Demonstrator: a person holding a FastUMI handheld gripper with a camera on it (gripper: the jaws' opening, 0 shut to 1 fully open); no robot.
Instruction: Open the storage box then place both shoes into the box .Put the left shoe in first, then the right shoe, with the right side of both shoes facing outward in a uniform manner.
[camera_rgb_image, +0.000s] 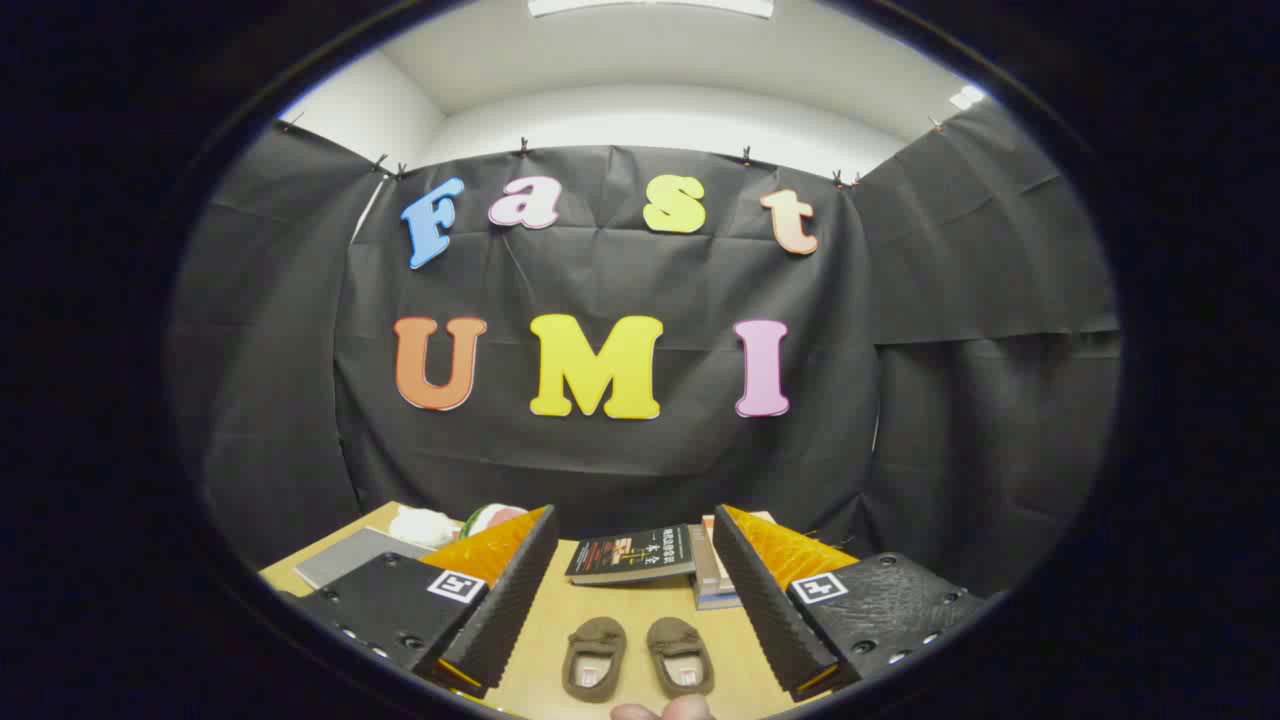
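Note:
Two small brown slip-on shoes lie side by side on the wooden table (620, 620), toes pointing away from me. The left shoe (594, 657) and the right shoe (680, 655) sit between my two fingers, low down near me. My gripper (636, 540) is open wide, with nothing between its fingers. The left finger (505, 600) and the right finger (765, 600) stand on either side of the pair, above the table. A person's fingertips (662, 710) show just below the shoes.
A dark-covered book (632, 555) lies flat beyond the shoes. A stack of books (712, 575) stands beside it by the right finger. A grey flat item (345, 557), a white bundle (424, 526) and a red-green object (492, 518) lie behind the left finger.

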